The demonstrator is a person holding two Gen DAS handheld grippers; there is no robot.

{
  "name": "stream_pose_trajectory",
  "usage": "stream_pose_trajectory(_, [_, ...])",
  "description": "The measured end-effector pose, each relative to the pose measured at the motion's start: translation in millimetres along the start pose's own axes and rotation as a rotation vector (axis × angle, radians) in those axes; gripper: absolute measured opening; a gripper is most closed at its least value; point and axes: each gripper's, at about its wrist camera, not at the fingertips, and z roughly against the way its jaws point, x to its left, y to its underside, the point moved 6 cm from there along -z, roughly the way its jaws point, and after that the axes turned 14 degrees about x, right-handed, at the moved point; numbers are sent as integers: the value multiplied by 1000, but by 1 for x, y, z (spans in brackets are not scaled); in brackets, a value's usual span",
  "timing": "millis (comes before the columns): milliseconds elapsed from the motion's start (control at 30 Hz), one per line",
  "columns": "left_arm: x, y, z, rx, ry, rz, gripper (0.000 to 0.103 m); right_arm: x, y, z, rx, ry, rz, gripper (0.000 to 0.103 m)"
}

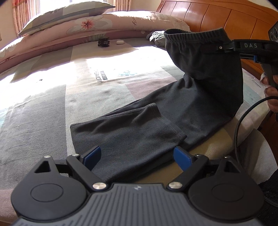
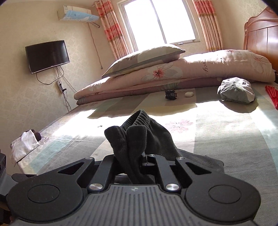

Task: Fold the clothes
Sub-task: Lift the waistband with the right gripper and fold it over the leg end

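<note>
Dark grey trousers [image 1: 139, 125] lie on the striped bed sheet [image 1: 43, 104], legs toward me. Their elastic waistband [image 1: 191, 36] is lifted off the bed at the upper right, with my right gripper [image 1: 215, 48] shut on it. In the right wrist view the bunched waistband [image 2: 132, 135] rises between the closed fingers of my right gripper [image 2: 133, 166]. My left gripper [image 1: 137, 158] hovers open over the leg ends near the bed's front edge, its blue pads [image 1: 93, 154] apart with cloth below them, not pinched.
A folded floral quilt [image 1: 104, 24] with a pillow [image 1: 64, 15] on top lies along the far side. A black hair clip [image 1: 103, 42], a small white case [image 1: 119, 42] and a grey plush cushion [image 2: 236, 92] rest on the sheet. The wooden headboard [image 1: 217, 17] stands at the right. A cable [image 1: 239, 121] hangs from the right hand.
</note>
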Motion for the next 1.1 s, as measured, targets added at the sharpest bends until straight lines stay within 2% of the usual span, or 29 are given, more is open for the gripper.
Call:
stream_pose_trajectory(433, [25,22,17,-9,-46,55,91,86,3,-44,106,-114,177,10])
stream_pose_trajectory(767, [39,32,20,-18,-60,91,91,119,2,-69,159,-94,249,10])
stream_pose_trajectory(900, [45,36,19,-15,-60,114,91,135,2,-74,163,-95,307,10])
stream_pose_trajectory(1100, [50,44,17,-9,-63,140,91,158,19,-95,219,-75,419,11])
